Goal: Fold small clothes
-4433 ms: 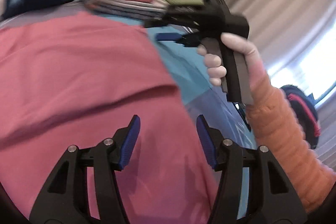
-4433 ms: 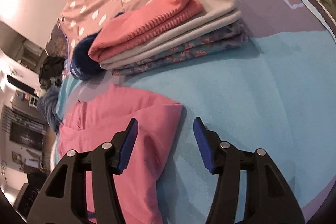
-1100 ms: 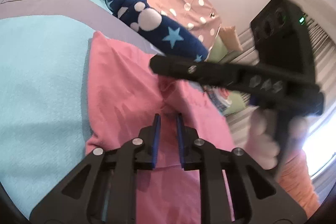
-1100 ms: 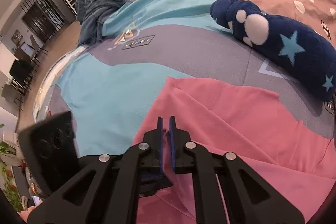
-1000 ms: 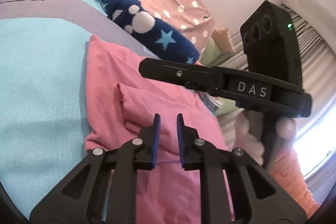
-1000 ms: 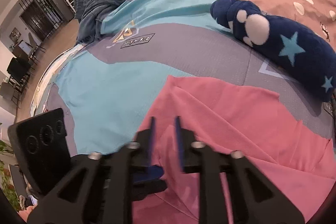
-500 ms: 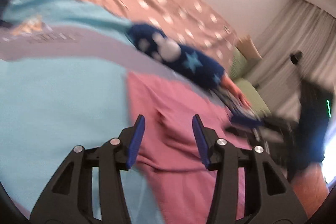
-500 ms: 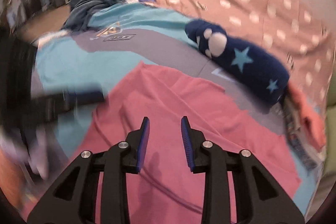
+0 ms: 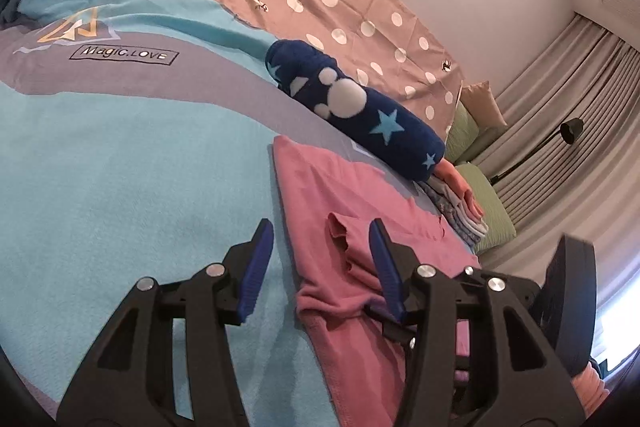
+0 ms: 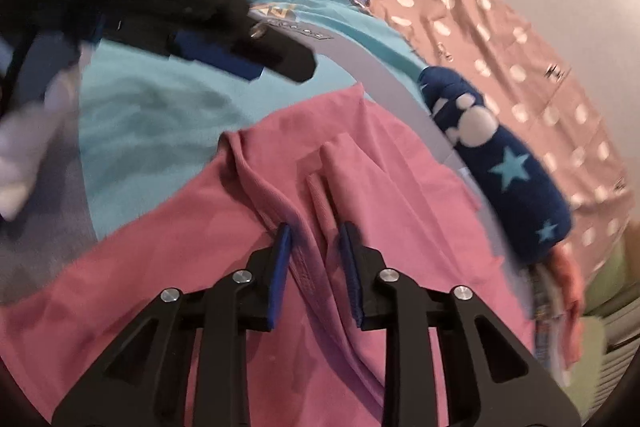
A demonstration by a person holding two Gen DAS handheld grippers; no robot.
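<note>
Since a second ago my left gripper has let the pink garment go; its jaws stand parted and empty over the cloth's near edge at lower centre. My right gripper has dropped onto the garment, its jaws closing around a raised fold without yet pinching it. Behind lies a navy star-patterned roll.
</note>
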